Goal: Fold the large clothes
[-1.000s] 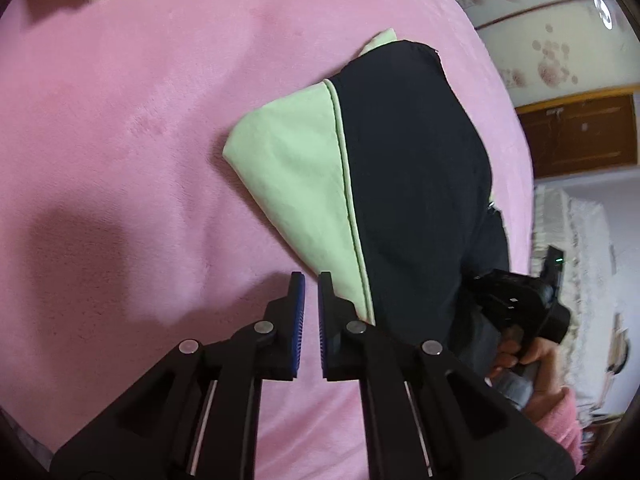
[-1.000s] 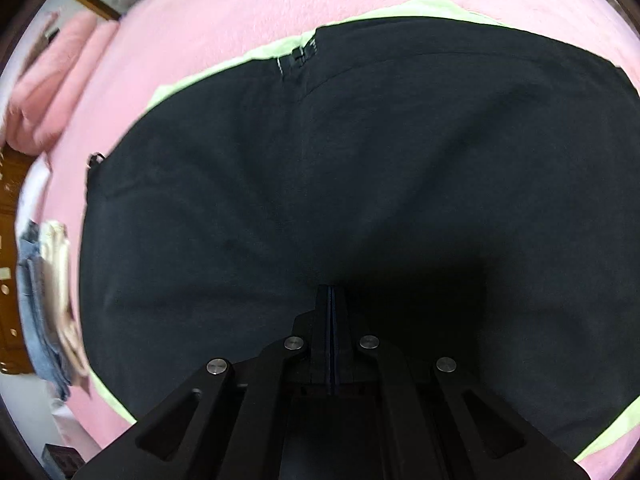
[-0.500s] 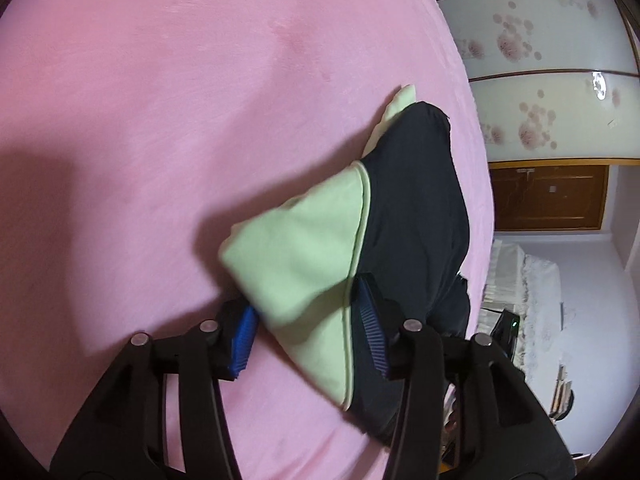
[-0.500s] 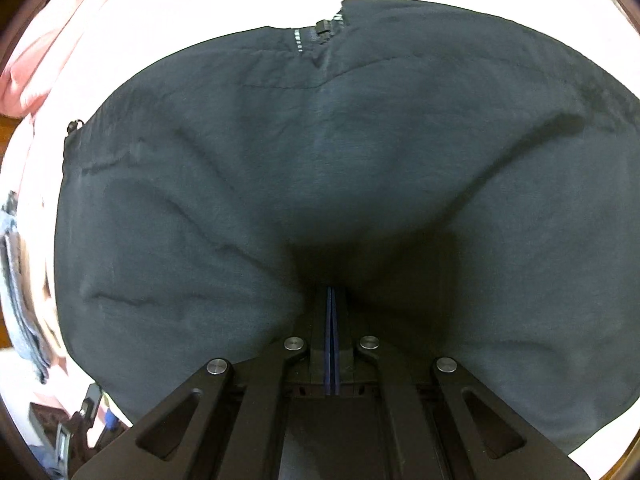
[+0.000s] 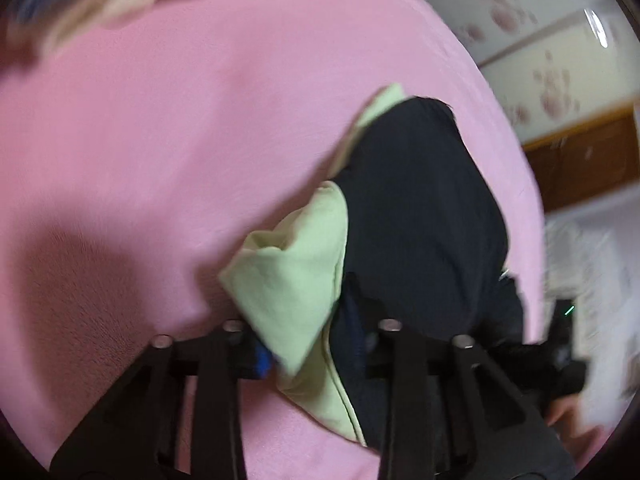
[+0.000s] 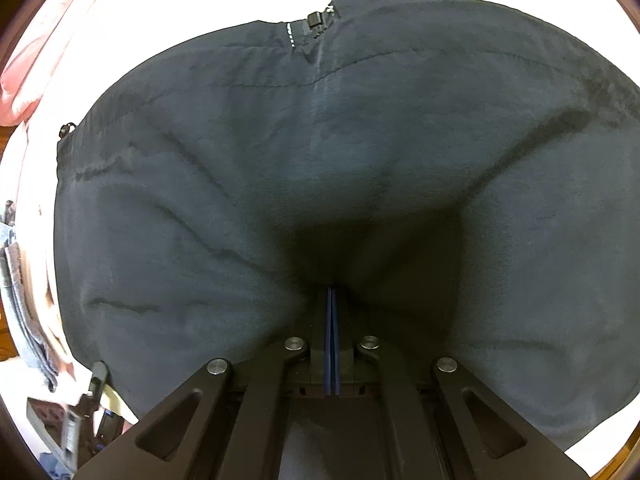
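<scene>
Here the left gripper [image 5: 310,344] straddles the garment's [image 5: 420,216] green-lined corner with fingers apart, on the pink bed [image 5: 160,140], while the right gripper [image 6: 332,300] stays clamped on its dark fabric.

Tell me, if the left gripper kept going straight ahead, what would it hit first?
Probably nothing new: the left gripper already straddles the jacket's light green lining. Beyond lies the pink blanket.

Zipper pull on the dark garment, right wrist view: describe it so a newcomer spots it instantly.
Start from the black jacket filling nearly the whole right wrist view, pinched at the bottom by the right gripper. Follow the centre seam straight up to the garment's top edge. There sits the zipper pull, a small dark slider beside a short row of pale stitches, unlike the plain cord toggle on the left edge.
</scene>
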Demonstrator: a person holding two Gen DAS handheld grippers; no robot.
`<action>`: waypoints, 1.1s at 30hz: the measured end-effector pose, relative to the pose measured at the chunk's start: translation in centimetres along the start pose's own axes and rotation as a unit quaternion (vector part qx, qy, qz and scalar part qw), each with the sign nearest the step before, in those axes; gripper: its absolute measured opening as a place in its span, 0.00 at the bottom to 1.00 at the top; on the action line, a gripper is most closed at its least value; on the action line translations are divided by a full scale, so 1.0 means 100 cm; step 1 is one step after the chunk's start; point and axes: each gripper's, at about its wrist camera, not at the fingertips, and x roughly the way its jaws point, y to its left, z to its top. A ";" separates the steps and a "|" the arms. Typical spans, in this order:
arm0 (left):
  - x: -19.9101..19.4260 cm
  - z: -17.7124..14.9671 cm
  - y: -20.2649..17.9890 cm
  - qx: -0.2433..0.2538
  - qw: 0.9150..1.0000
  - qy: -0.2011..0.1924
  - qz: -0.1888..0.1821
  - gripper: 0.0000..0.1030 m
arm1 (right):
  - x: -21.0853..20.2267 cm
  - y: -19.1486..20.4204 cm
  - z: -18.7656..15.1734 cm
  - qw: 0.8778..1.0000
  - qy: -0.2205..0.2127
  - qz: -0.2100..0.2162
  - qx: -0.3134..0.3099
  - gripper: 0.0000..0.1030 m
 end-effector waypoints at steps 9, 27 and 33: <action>-0.028 -0.006 -0.041 0.075 0.995 -0.042 0.049 0.16 | 0.005 0.001 0.020 1.000 0.020 -0.008 0.008 0.00; -0.128 -0.125 -0.247 0.271 0.948 -0.168 -0.001 0.05 | 0.016 0.005 0.040 0.991 -0.016 0.065 -0.112 0.00; -0.124 -0.218 -0.326 0.394 0.909 -0.130 -0.026 0.05 | 0.014 -0.038 0.044 0.979 -0.007 0.177 -0.103 0.00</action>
